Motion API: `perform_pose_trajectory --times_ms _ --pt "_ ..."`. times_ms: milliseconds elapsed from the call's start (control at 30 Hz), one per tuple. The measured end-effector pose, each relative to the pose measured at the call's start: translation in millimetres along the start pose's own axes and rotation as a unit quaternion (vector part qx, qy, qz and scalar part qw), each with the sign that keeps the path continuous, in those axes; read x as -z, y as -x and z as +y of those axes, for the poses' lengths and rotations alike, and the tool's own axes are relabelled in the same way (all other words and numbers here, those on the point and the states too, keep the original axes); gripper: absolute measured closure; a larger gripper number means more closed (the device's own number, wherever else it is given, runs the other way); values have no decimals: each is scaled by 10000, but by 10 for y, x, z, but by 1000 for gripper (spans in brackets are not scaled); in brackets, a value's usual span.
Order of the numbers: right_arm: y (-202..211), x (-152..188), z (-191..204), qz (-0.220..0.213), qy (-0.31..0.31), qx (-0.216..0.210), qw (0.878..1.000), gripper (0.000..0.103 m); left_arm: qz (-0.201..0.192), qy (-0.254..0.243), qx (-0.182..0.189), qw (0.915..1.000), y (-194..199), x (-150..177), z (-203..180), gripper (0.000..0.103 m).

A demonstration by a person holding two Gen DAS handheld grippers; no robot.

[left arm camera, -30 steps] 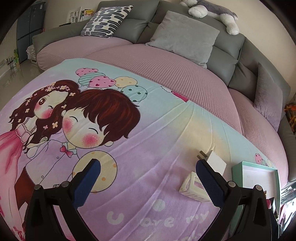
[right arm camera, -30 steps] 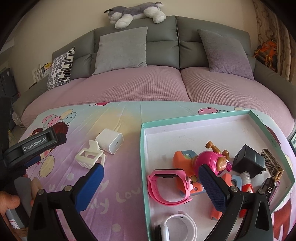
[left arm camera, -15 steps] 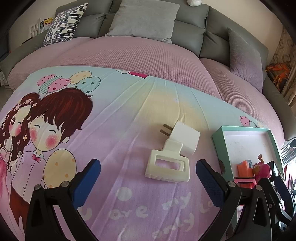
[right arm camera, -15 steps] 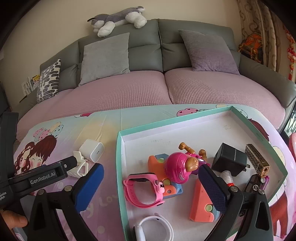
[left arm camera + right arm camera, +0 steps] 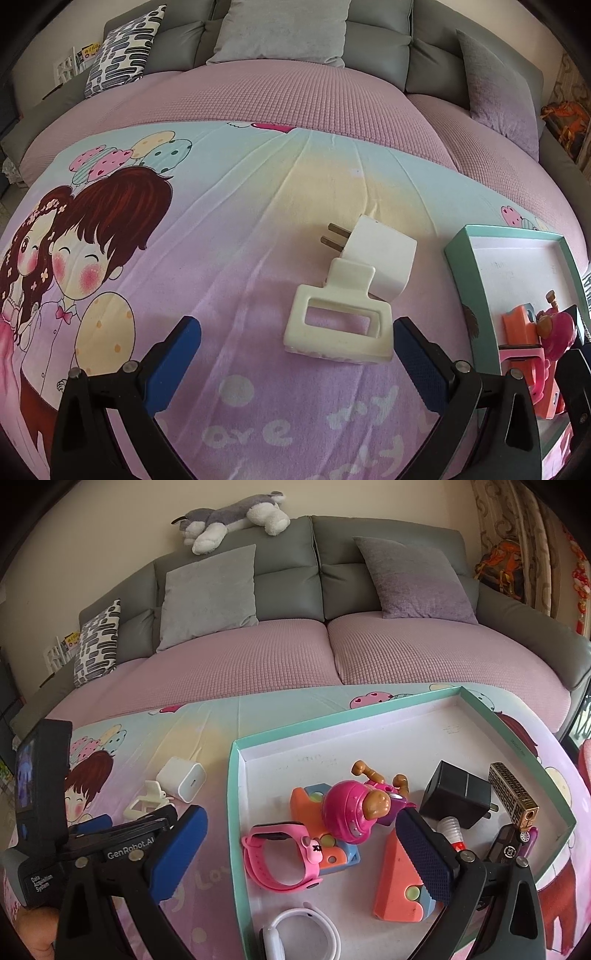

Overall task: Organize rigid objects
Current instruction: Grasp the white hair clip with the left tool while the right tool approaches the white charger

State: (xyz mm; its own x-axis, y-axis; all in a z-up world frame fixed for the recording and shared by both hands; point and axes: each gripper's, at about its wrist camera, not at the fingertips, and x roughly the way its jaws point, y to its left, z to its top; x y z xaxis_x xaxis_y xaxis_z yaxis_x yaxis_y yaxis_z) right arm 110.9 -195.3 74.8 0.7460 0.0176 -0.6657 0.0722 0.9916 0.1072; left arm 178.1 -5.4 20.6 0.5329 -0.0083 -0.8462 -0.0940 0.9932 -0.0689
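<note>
Mostly done, by the look of it: nearly all the small hard objects already sit in a shallow teal-rimmed box (image 5: 232,812) that fills the centre and right of the right wrist view. Inside it lie a pink watch (image 5: 280,860), a white band (image 5: 314,928) at the bottom edge, a pink round-headed toy (image 5: 351,812) resting on an orange and blue block (image 5: 310,805), an orange wedge-shaped piece (image 5: 397,878), a black plug adapter (image 5: 458,797), a patterned gold lighter (image 5: 513,794) and a small dark toy car (image 5: 508,843) near the right wall.

Two things remain outside on the cartoon-printed cloth (image 5: 221,240): a cream hair claw clip (image 5: 340,321) and a white charger plug (image 5: 380,258), touching each other, just right of centre in the left wrist view.

Low in that view, the left gripper (image 5: 297,363) has its jaws released and spread wide, empty, just short of the clip. The right gripper (image 5: 301,849) is likewise spread and empty, above the box.
</note>
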Motion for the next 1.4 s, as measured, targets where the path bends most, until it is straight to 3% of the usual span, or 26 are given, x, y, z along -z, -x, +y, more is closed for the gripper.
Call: perform_pose_trajectory --times_ms 467,800,1133,1300,1400 --pt "-29 47 110 44 209 78 9997 0 -101 483 -6 9988 -37 -20 289 1" --pt "-145 -28 349 182 370 -217 9989 0 -21 564 1 9984 21 37 457 2" --pt "-250 -253 664 129 775 -247 9966 0 -72 712 141 9973 62 32 631 20" --pt "-335 -278 820 174 985 -296 9945 0 -113 856 302 9958 59 17 708 23" --pt "-394 -291 888 202 1041 -401 9935 0 -120 916 227 9955 85 27 781 38"
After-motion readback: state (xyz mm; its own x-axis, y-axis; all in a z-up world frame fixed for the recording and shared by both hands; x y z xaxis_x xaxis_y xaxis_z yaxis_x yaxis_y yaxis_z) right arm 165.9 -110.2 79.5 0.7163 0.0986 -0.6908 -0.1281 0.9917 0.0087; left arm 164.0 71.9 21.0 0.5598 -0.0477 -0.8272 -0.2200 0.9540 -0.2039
